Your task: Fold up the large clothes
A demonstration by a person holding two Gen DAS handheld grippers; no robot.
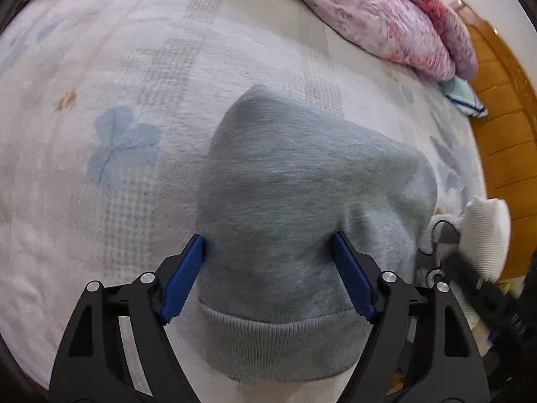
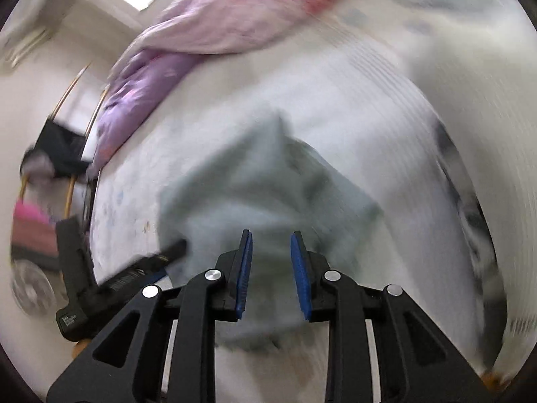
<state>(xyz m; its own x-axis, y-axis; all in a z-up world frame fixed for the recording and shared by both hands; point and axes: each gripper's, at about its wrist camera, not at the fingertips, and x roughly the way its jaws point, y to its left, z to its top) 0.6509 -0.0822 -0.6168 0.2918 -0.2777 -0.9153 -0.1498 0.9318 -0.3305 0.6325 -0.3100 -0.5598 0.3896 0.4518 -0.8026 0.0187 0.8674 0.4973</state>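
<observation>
The bed blanket (image 1: 100, 84), pale with faint blue flowers, fills most of what I see and serves as my folding surface. A pink and purple quilt (image 1: 386, 16) lies bunched along its far edge, well apart from my work, probably pushed there to leave room. In the middle of the blanket lies the grey sweatshirt (image 1: 295, 184), already bundled into a compact shape, its ribbed hem (image 1: 285, 346) nearest me and a peak of fabric pointing away.

My left gripper (image 1: 268, 275) sits low over the hem end with its blue pads (image 1: 183, 285) spread wide, one on each side of the bundle; they flank the cloth but do not look clamped on it. I judge this stance steadies or squares the fold.

My right gripper (image 2: 270, 275) is blurred, hovering above the sweatshirt with its fingers parted by a narrow gap and nothing visibly caught between them.
</observation>
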